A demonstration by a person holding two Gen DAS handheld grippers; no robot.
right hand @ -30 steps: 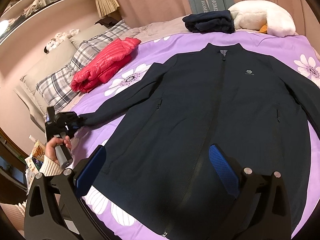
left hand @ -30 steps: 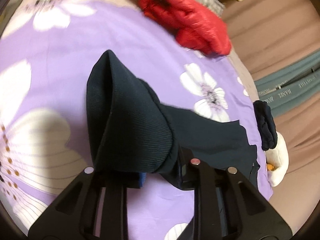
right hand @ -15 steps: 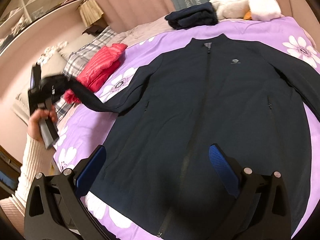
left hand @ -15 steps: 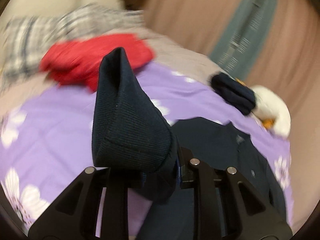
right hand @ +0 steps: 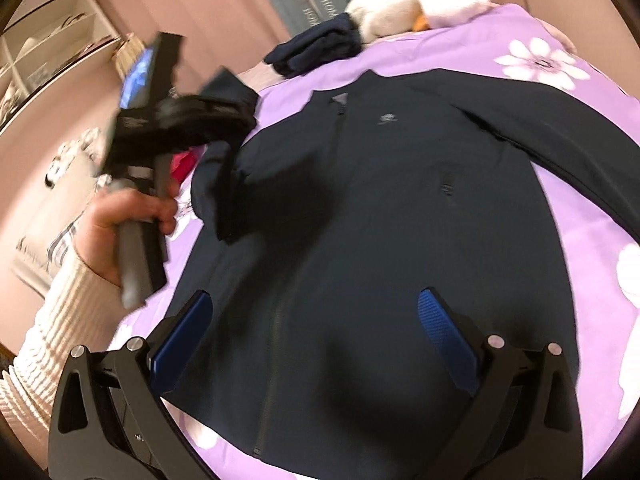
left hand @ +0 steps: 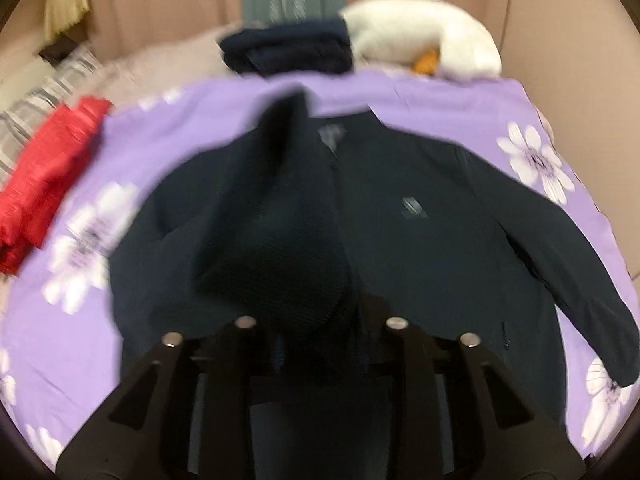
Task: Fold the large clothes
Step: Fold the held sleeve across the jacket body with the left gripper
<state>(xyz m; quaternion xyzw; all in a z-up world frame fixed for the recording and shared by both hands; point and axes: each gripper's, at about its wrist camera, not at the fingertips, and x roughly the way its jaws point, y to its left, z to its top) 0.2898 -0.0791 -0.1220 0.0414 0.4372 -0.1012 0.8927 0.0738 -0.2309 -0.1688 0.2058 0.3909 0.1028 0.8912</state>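
Note:
A dark navy zip jacket [right hand: 380, 208] lies front-up on the purple flowered bedspread [right hand: 568, 216]; it also shows in the left wrist view [left hand: 420, 232]. My left gripper [left hand: 320, 344] is shut on the ribbed cuff [left hand: 280, 248] of the jacket's left sleeve and holds it lifted above the jacket's chest. In the right wrist view the left gripper [right hand: 224, 120] carries the sleeve over the jacket's left side. My right gripper [right hand: 316, 336] is open and empty above the jacket's lower front.
A red puffer jacket [left hand: 44, 176] lies at the left on the bed. A folded dark garment [left hand: 288, 50] and a white plush toy [left hand: 424, 36] lie at the far end. Plaid pillows [left hand: 36, 96] and shelves [right hand: 44, 52] are at the left.
My left gripper has swung the sleeve cuff up from the bed's left edge and across over the jacket's body. The right gripper stayed open above the hem.

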